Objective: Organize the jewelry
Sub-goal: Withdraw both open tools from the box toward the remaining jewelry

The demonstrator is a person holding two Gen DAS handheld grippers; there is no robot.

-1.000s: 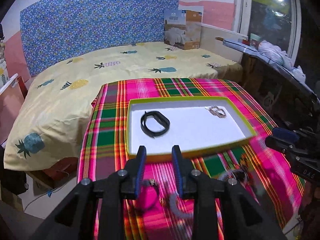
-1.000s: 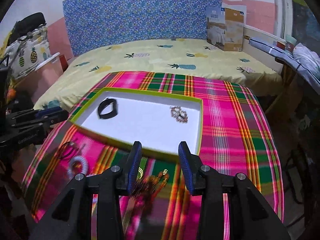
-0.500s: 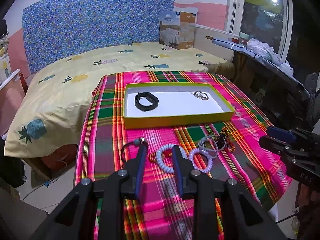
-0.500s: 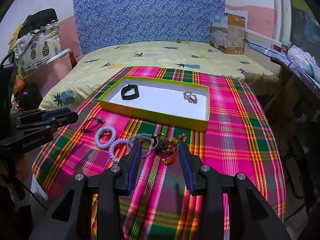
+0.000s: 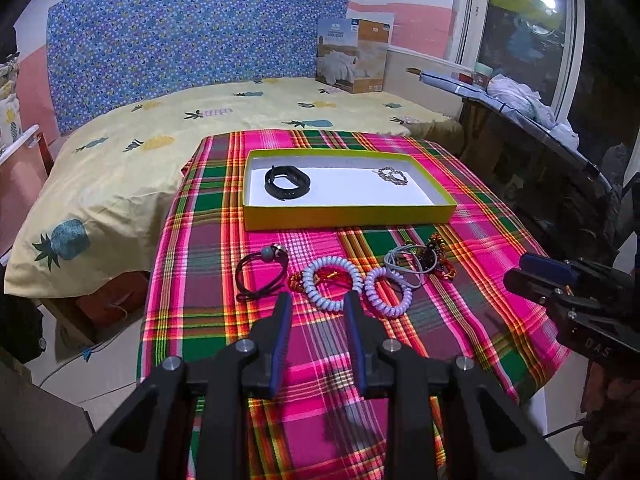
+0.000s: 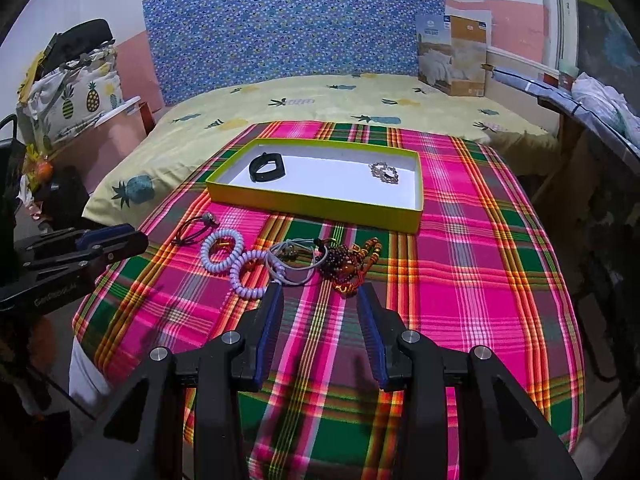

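Jewelry: black band (image 5: 287, 182) and bead bracelet (image 5: 393, 175) lie apart in tray (image 5: 348, 216); rest unsorted on surface. Left tool (image 5: 318, 300) and right tool (image 6: 320, 292) both spread, empty, likely for picking.

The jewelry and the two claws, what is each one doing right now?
Left claw: open, holds nothing.
Right claw: open, holds nothing.
Yellow box: lid off, white inside.
Black band: lying in the box.
Beaded bracelet: lying in the box.
Two spiral hair ties: side by side on the plaid cloth.
Black cord bracelet: on the cloth.
Dark bead pile: tangled on the cloth.
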